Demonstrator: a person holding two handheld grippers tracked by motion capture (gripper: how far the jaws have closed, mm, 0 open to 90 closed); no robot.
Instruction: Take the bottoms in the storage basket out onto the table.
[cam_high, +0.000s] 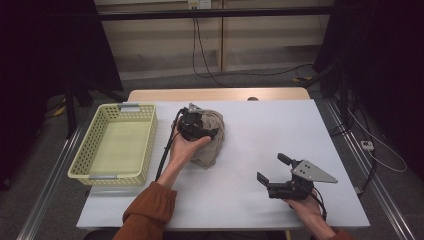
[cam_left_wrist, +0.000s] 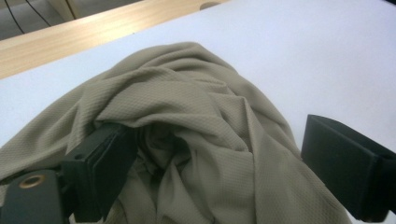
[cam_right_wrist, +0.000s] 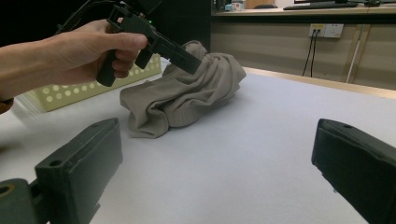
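Observation:
A crumpled beige cloth (cam_high: 209, 152) lies heaped on the white table (cam_high: 270, 125), left of the middle. My left gripper (cam_high: 210, 129) hangs just over the heap, held by a hand in an orange sleeve, its jaws pointing into the top folds. In the left gripper view its jaws (cam_left_wrist: 217, 135) stand wide apart around the cloth (cam_left_wrist: 196, 107); one jaw lies against a fold, the other is off the fabric. My right gripper (cam_high: 271, 167) rests low near the front right of the table, open with nothing between its jaws (cam_right_wrist: 219, 140), facing the cloth (cam_right_wrist: 187, 98) and the left gripper (cam_right_wrist: 184, 57).
A pale yellow plastic basket (cam_high: 150, 142) stands at the table's left edge, close beside the cloth, and shows behind the hand (cam_right_wrist: 70, 93) in the right gripper view. A wooden strip (cam_high: 220, 94) runs along the table's far edge. Cables hang down the back wall.

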